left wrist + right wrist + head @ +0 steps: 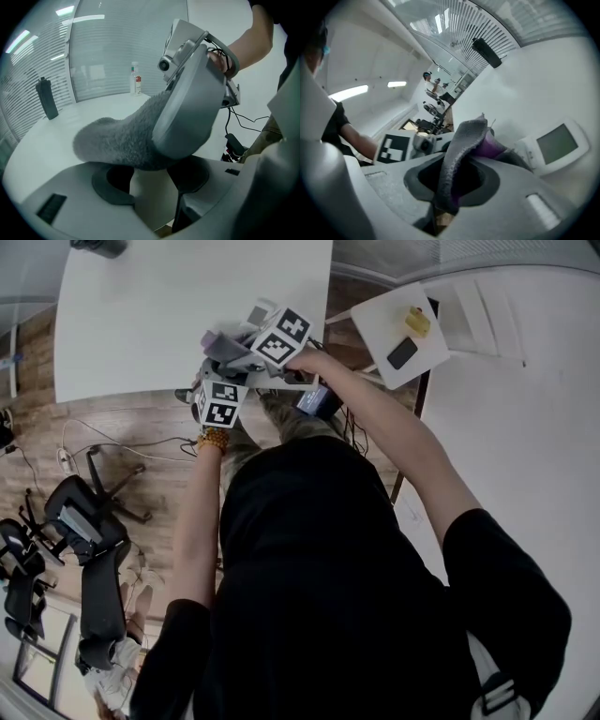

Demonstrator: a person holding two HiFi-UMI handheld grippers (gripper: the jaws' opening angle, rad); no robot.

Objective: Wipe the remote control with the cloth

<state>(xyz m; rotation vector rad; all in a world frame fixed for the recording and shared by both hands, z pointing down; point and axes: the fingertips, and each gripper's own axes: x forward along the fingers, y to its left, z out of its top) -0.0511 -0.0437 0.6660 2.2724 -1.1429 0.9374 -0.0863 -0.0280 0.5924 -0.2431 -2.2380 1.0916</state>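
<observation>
White table [187,315] spreads ahead, with a black bottle [47,98] standing at its far left. The left gripper [150,182] clamps the near end of the pale remote control [152,201]. The right gripper [457,180] pinches the grey cloth [461,140], draped over the remote. Wiping looks under way, with the screen end uncovered. A side table [375,310] stands well apart on the right; nothing obstructs.

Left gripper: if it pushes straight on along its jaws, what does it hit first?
The grey cloth, directly ahead, draped over the white remote that the left gripper clamps. The right gripper pinching that cloth sits just behind; the gap is hard to judge.
</observation>
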